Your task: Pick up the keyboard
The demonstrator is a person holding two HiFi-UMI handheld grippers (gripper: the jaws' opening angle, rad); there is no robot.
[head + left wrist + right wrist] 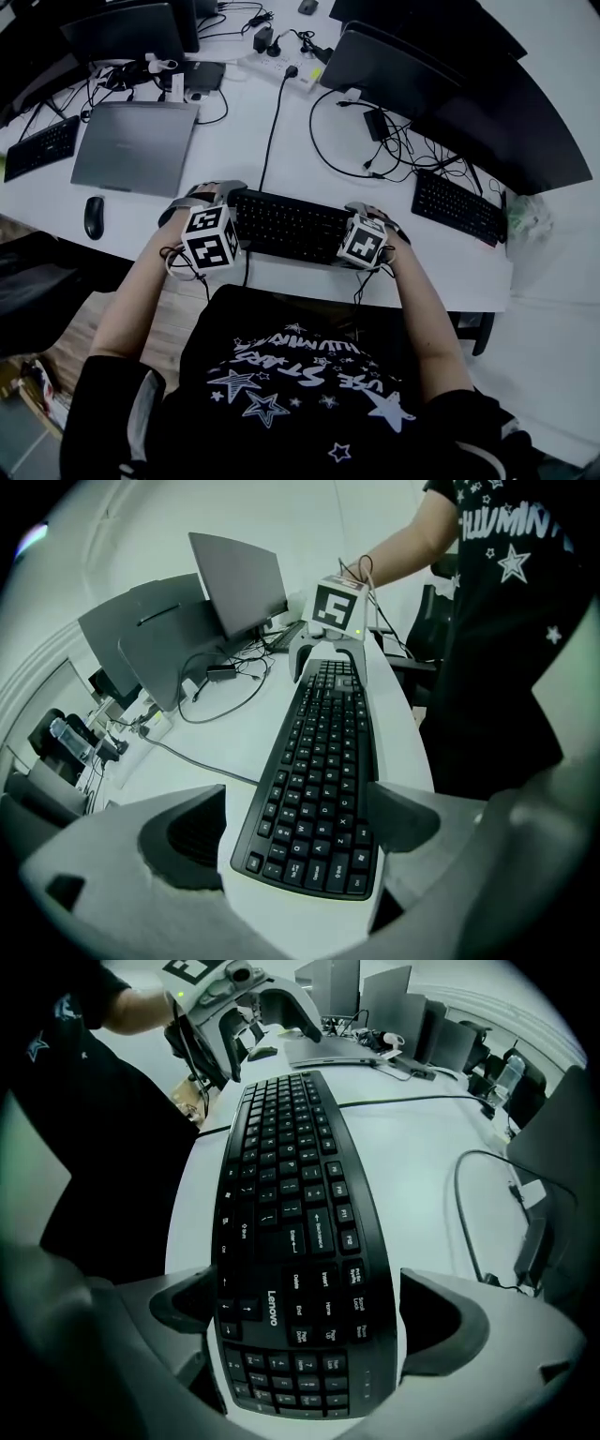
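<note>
Near the table's [281,122] 6 o'clock edge in the head view lies the black keyboard [291,225], flat and crosswise. The left gripper [298,822] straddles its 9 o'clock end with jaws spread: one jaw meets the near long edge, the other stands off (bare table shows between). The right gripper [309,1312] clasps the 3 o'clock end, both jaws against the long edges. A closed laptop [136,145] sits at 10 o'clock from the keyboard, a mouse [93,217] at 9 o'clock.

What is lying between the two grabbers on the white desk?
The head view shows a long black keyboard stretching from the left gripper to the right gripper.
</note>
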